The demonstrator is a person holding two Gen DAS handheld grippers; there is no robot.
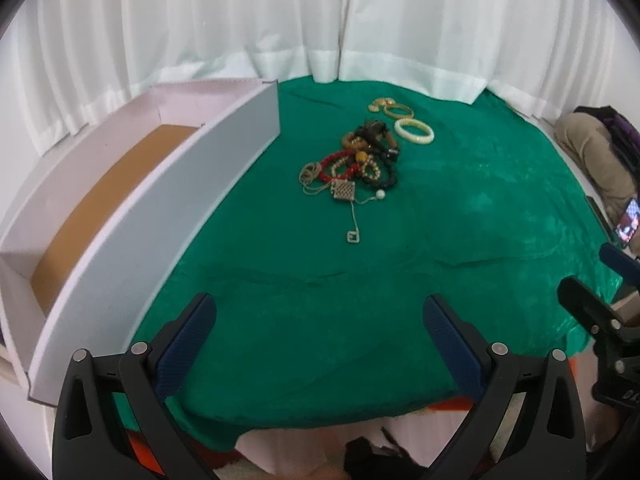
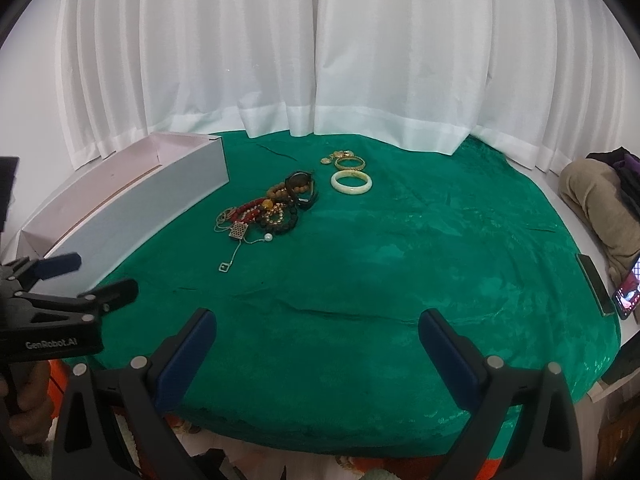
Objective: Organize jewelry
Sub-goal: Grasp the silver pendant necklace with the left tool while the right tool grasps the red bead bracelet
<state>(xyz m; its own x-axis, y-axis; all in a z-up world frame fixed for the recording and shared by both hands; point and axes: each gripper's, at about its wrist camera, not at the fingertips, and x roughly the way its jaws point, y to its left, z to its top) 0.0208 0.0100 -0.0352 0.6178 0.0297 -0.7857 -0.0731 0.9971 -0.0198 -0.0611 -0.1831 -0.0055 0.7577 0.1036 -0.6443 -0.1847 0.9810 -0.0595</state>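
Jewelry pile [image 1: 354, 164] looks tangled; my fingers on both grippers are wide and empty, so one grab might drag everything.

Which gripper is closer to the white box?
Left. The left gripper hovers open right beside the white box; the right gripper, also open, sits farther out over the green cloth.

- The bench [image 2: 400, 260] is covered in green cloth with a soft, velvety sheen.
- The cream bangle [image 2: 351, 182] is seen as smooth and glossy.
- The gold bangle [image 2: 349, 162] is rendered in shiny metal.
- The white box [image 1: 168, 208] is shown matt, card-like.
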